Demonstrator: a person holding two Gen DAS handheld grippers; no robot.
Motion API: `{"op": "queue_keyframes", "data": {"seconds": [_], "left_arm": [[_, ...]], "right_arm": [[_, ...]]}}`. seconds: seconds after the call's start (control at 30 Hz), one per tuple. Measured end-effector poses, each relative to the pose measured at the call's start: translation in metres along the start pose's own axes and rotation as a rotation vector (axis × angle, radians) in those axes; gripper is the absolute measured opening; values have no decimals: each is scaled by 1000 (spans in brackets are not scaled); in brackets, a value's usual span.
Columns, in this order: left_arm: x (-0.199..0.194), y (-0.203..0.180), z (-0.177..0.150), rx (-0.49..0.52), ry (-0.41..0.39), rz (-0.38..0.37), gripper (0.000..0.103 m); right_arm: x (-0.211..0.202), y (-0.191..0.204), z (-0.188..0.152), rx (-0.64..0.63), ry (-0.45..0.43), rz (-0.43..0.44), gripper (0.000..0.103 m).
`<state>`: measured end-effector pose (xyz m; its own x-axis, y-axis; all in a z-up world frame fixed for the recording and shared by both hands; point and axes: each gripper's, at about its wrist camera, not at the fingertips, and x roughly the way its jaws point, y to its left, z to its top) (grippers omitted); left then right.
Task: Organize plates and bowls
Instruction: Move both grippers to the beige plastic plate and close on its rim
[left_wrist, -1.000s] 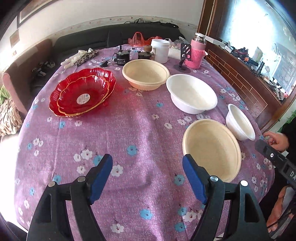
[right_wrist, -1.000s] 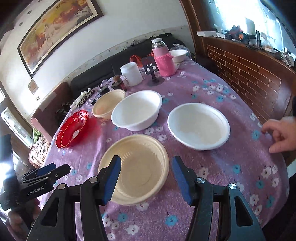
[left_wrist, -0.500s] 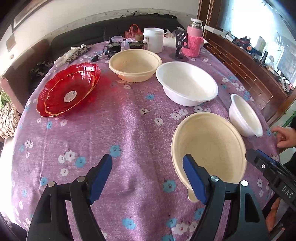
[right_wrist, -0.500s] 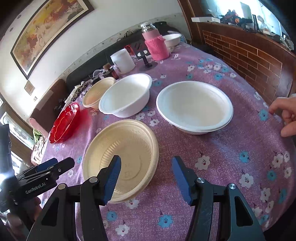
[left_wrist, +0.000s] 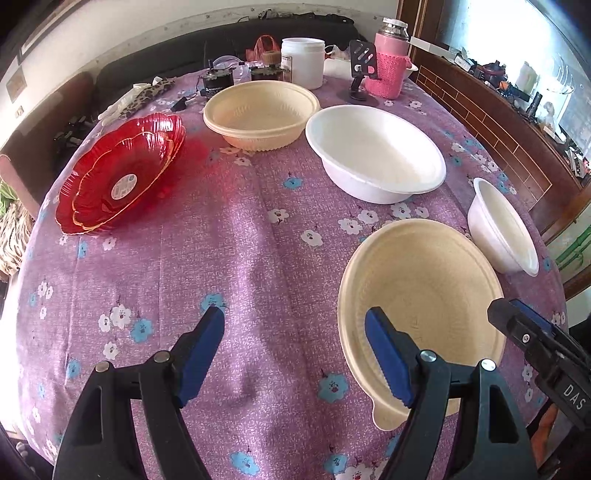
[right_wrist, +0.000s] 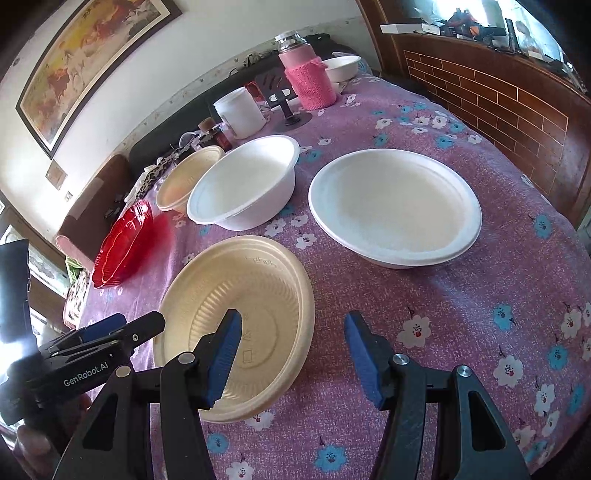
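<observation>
The near beige bowl (right_wrist: 236, 325) sits on the worktop (right_wrist: 461, 314) close to its front edge, with both grippers around it: the right gripper (right_wrist: 291, 354) straddles its right rim, the left gripper (left_wrist: 295, 354) its left rim, fingers (right_wrist: 223, 358) apart and gripping nothing. Closing unevenly on the thin, light rim could tip the bowl or skate it off the cloth edge.

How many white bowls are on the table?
4: a deep white bowl mid-table, a shallow white bowl right of it, a small white bowl, another white bowl behind the pink flask.
</observation>
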<state>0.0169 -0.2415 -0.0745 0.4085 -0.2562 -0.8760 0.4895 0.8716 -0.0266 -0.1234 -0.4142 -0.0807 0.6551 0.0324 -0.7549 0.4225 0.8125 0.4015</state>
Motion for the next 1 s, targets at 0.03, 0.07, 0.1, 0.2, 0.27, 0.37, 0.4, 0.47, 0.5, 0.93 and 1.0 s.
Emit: {"op": "queue_keyframes", "data": {"seconds": [0.03, 0.07, 0.1, 0.2, 0.27, 0.37, 0.4, 0.47, 0.5, 0.93, 1.0], "left_arm": [[1, 0, 0, 0, 3, -1, 78], [2, 0, 0, 1, 5, -2, 78], [3, -1, 0, 1, 8, -3, 78], [5, -1, 1, 0, 11, -4, 78], [5, -1, 1, 0, 12, -6, 78], [6, -1, 1, 1, 11, -3, 78], [6, -1, 1, 1, 12, -2, 78], [8, -1, 2, 0, 15, -3, 78], [8, -1, 2, 0, 16, -4, 78], [18, -4, 3, 8, 32, -10, 78], [20, -4, 3, 7, 34, -13, 78]], "right_arm": [[1, 0, 0, 4, 1, 0, 62], [2, -1, 0, 6, 4, 0, 62], [3, -1, 1, 7, 6, -2, 62], [5, -2, 1, 10, 10, -6, 62], [6, -2, 1, 12, 11, -8, 62], [7, -1, 2, 11, 14, -12, 62], [8, -1, 3, 12, 17, -13, 62], [10, -2, 3, 14, 21, -17, 62], [11, -2, 3, 16, 21, -17, 62], [23, -2, 4, 29, 42, -21, 62], [24, -2, 5, 33, 44, -23, 62]]}}
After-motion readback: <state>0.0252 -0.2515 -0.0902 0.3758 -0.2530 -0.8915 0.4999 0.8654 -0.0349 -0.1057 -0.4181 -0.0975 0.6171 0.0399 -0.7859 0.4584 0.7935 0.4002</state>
